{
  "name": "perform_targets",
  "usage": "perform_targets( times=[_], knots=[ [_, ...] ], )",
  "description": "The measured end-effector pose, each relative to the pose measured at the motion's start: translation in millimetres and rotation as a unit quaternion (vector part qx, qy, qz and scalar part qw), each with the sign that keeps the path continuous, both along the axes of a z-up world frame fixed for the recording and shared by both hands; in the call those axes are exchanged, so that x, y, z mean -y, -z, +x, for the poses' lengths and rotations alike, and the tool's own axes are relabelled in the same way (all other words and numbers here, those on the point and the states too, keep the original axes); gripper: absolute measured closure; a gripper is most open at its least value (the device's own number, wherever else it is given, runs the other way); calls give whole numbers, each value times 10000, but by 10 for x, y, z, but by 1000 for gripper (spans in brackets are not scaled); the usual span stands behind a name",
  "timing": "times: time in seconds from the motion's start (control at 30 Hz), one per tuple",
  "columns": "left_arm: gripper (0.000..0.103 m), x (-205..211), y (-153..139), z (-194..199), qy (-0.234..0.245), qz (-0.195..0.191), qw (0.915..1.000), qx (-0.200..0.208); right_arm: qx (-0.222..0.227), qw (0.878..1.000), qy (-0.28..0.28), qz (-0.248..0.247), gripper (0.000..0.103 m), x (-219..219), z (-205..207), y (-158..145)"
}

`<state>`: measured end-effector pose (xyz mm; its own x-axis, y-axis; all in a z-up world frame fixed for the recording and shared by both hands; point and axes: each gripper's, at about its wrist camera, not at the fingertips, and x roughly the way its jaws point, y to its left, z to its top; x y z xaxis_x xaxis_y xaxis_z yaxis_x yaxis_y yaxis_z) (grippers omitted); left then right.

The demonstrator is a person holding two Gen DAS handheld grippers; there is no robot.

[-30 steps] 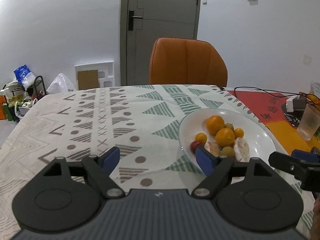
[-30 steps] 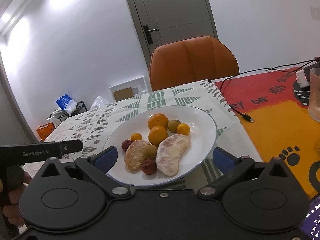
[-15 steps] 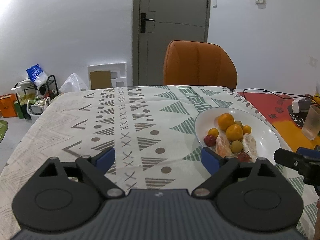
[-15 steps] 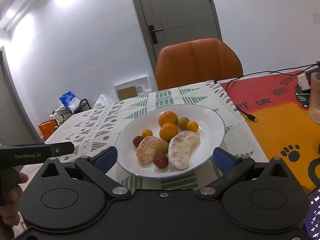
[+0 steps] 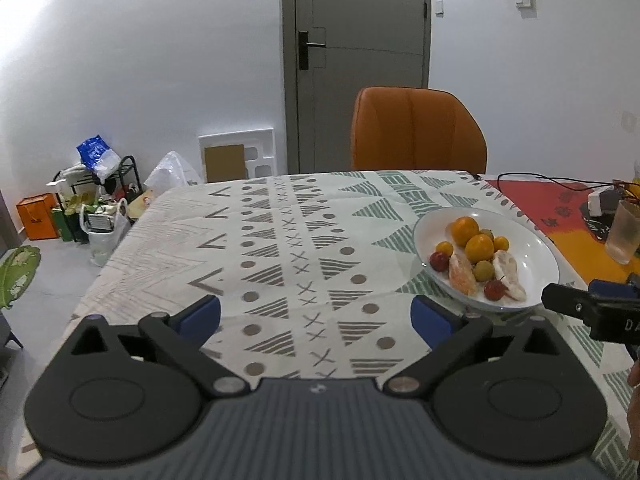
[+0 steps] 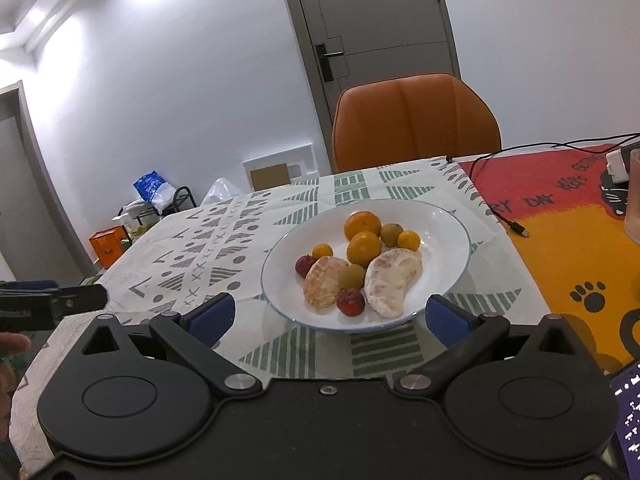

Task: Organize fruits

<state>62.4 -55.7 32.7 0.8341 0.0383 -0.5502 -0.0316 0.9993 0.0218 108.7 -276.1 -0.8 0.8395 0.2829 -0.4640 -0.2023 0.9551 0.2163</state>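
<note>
A white plate on the patterned tablecloth holds oranges, small yellow and green fruits, two red fruits and two peeled citrus pieces. My right gripper hangs open just in front of the plate's near rim, nothing between its blue pads. My left gripper is to the left of the plate over bare cloth; its jaws are opening wide and nothing is between them. Each gripper's side shows at the edge of the other's view.
An orange chair stands behind the table. A red-and-orange mat with a cable, a charger and a frosted glass lies to the right. Bags and boxes clutter the floor at left.
Both grippers have drawn back from the plate, which now looks smaller and farther. The left gripper's jaws have spread wider, and it has shifted left, away from the plate's rim.
</note>
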Motion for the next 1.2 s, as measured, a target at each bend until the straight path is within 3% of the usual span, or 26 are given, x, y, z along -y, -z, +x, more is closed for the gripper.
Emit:
perform_targets(
  times=[0.53,1.2],
  knots=[
    [2,-390,-49,-354,-426,-151,9989,105,148,9991,-375,-113,0,-219,-146,-159],
    [2,-635,120,-671,-582,-383,9975,144,257,9959,-779,-376,0,-612,-428,-171]
  ],
)
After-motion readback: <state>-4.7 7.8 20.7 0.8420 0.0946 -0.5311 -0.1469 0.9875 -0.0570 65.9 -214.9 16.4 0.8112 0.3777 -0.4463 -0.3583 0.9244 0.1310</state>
